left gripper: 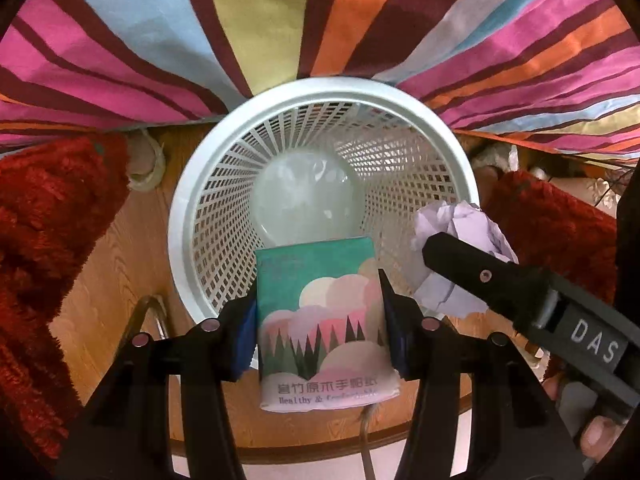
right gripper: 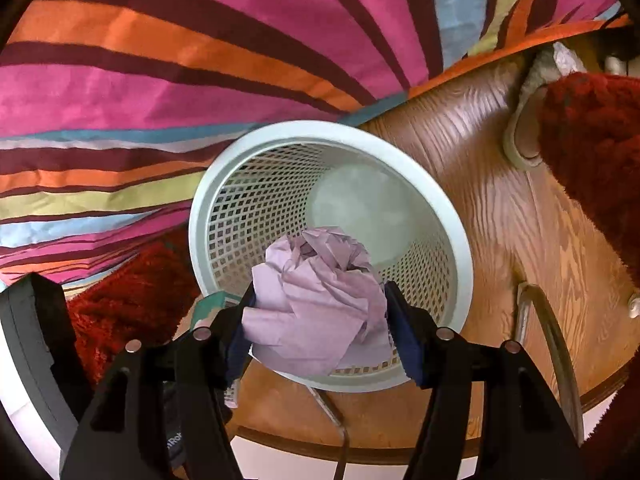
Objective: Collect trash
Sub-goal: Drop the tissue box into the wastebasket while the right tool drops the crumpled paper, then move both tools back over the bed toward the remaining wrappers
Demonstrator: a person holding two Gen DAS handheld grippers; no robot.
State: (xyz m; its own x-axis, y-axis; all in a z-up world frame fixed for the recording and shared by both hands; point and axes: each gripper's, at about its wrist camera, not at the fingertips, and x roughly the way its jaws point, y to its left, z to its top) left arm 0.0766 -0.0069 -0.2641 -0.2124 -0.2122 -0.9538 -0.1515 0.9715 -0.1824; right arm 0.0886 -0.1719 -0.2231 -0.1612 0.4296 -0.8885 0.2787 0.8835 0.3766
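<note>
Left wrist view: a tissue pack [left gripper: 324, 320] is clamped by the left tongs [left gripper: 320, 332] over the basket [left gripper: 188, 216] rim at 6 o'clock, crumpled paper [left gripper: 460, 256] is pinched by the right tongs [left gripper: 472, 268] at 4 o'clock, and an early release could drop either outside.

One white mesh wastebasket [left gripper: 320, 128] stands as the landmark. Over its near rim there are two pieces of trash: one tissue packet [left gripper: 320, 312] and, just to the right of it, one crumpled ball of lilac paper [right gripper: 316, 300]. Two grippers hover there, the left gripper [left gripper: 318, 320] and the right gripper [right gripper: 320, 328]. Flanking the basket are two red shaggy patches [left gripper: 48, 220]. Behind it hangs one striped cloth [left gripper: 280, 20].
</note>
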